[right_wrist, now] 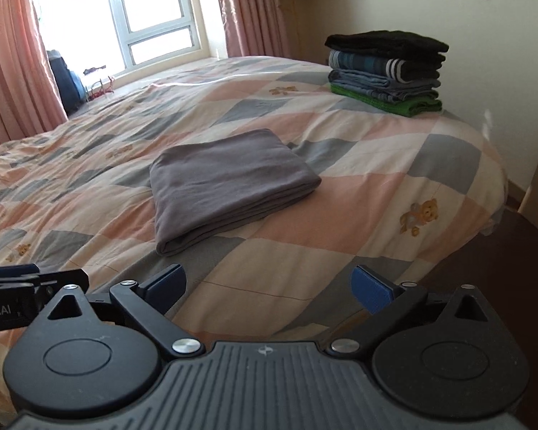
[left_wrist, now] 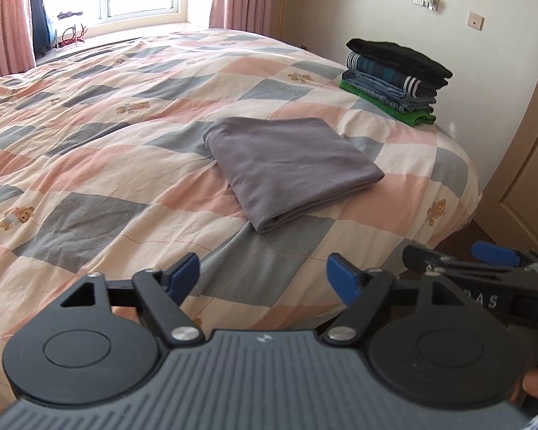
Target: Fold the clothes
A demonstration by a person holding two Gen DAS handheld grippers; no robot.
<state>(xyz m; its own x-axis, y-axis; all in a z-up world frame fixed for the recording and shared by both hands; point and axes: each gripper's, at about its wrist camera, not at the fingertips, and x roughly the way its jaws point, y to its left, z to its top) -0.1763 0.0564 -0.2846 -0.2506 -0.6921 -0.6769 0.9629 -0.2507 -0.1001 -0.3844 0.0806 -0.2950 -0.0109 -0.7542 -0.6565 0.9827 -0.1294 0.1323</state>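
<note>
Folded grey garment (right_wrist: 229, 186) lies on quilt (right_wrist: 376, 193) beyond empty right gripper (right_wrist: 269, 286).

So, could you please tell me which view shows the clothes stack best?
The right wrist view: the stack faces the camera side-on, each layer distinct. The left wrist view shows it at an angle, off to the right.

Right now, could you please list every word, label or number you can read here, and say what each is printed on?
"bot.AI": cut-off white lettering on the left hand-held gripper, seen from the right wrist.
"BAS", perhaps "RAS": partly hidden lettering on the right hand-held gripper, seen from the left wrist.
Wall plates: no readable text.
</note>
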